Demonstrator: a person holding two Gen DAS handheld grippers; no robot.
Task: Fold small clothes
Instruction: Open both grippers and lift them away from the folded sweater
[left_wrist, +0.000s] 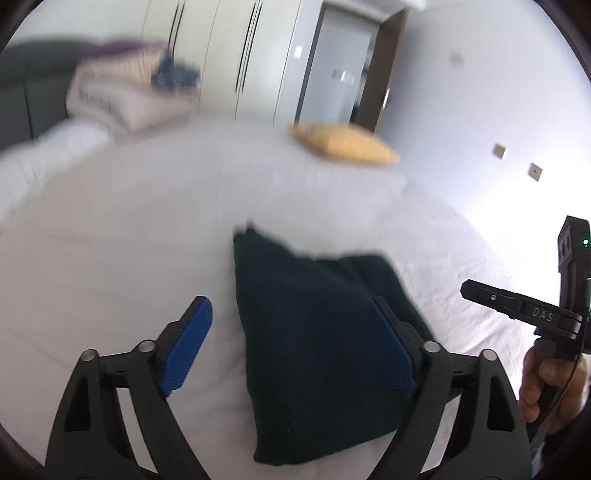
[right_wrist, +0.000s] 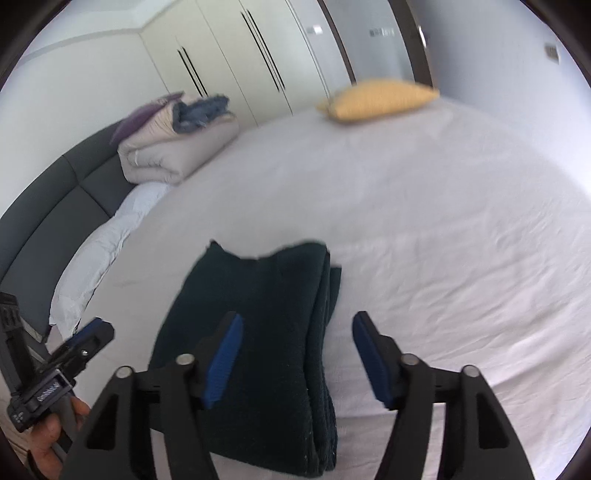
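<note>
A dark green knitted garment lies folded into a thick rectangle on the white bed sheet. My left gripper hovers over its left part with the blue pads spread wide. The left pad is off the cloth and the right one is over it, and neither presses on it. My right gripper is open above the garment's right folded edge, holding nothing. Each gripper also shows in the other's view, the right gripper at the right side and the left gripper at the lower left.
A yellow pillow lies at the bed's far side. A folded beige duvet with blue cloth on top sits by the grey headboard, beside a white pillow. White wardrobe doors stand behind.
</note>
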